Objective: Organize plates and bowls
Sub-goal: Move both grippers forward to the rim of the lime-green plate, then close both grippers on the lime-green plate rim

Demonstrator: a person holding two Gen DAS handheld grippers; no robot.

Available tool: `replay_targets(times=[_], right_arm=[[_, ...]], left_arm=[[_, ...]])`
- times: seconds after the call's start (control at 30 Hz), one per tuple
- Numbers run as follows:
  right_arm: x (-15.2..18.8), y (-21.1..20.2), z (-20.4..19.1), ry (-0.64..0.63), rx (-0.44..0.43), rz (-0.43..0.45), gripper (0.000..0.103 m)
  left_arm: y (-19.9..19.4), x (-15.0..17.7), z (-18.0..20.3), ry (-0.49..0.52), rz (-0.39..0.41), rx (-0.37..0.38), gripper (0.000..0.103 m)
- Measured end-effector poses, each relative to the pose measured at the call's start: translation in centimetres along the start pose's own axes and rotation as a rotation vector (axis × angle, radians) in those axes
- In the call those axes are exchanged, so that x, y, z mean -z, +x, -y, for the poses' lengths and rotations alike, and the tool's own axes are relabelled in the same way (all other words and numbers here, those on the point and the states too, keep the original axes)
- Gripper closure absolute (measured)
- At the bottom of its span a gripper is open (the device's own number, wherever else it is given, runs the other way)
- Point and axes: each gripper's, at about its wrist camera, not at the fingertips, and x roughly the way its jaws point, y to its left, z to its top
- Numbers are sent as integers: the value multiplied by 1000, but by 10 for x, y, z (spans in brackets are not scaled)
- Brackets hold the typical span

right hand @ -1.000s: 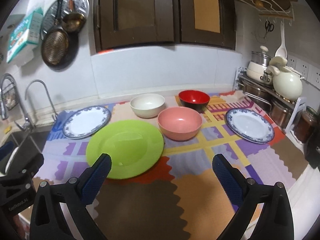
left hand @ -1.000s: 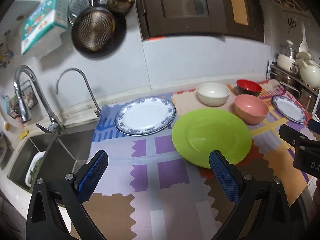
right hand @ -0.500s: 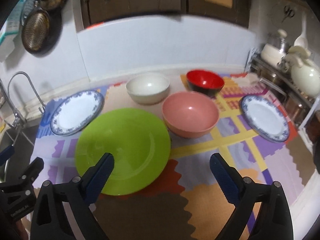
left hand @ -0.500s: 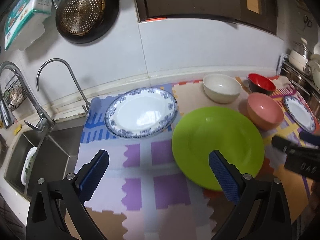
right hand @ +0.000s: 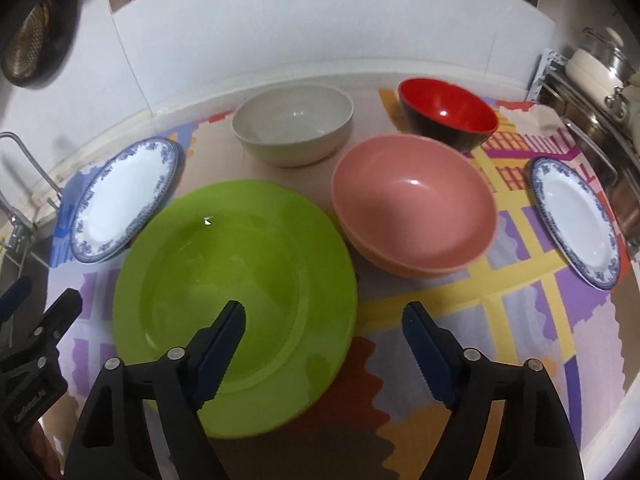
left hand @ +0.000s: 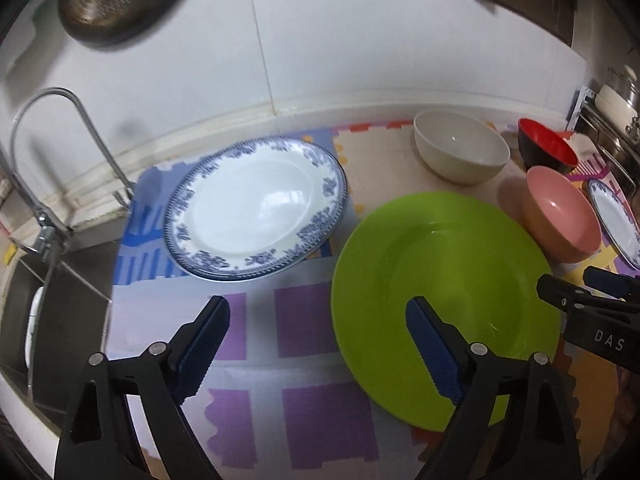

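A large green plate [left hand: 444,304] [right hand: 236,300] lies mid-counter on a patterned mat. A blue-rimmed white plate [left hand: 256,212] [right hand: 120,196] lies to its left, a second one [right hand: 576,220] at the far right. A pink bowl [right hand: 414,216] [left hand: 560,216], a cream bowl [right hand: 294,124] [left hand: 460,152] and a red bowl [right hand: 448,112] [left hand: 546,150] stand behind. My left gripper [left hand: 318,340] is open and empty, above the mat between the two plates. My right gripper [right hand: 324,344] is open and empty over the green plate's right edge.
A sink [left hand: 60,320] with a curved tap [left hand: 60,120] lies at the left. Pans [left hand: 120,0] hang on the wall. A rack with pots [right hand: 592,68] stands at the right edge. The wall runs close behind the bowls.
Both grippers have moved forward and lower toward the counter; the dishes look much larger. Nothing on the counter has moved.
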Motion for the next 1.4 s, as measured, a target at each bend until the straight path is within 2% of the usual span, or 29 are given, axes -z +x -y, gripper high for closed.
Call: replay_targets(times=[0.33, 0.53, 0.67, 0.83, 1.23, 1.4], right_arm=[[-6, 21, 3, 33, 31, -15, 31], [-6, 33, 7, 51, 23, -38, 40], [-5, 39, 9, 55, 28, -42, 43], [-5, 43, 8, 48, 34, -47, 46], [-6, 51, 10, 44, 22, -67, 58], [-6, 50, 7, 34, 15, -65, 63]], left_arm=[[39, -6, 5, -7, -93, 76, 25], [51, -6, 8, -1, -123, 91, 31], [58, -6, 9, -4, -145, 99, 40], [64, -6, 10, -13, -182, 111, 47], [71, -8, 12, -19, -212, 137, 63], [72, -9, 13, -11, -211, 130, 64]])
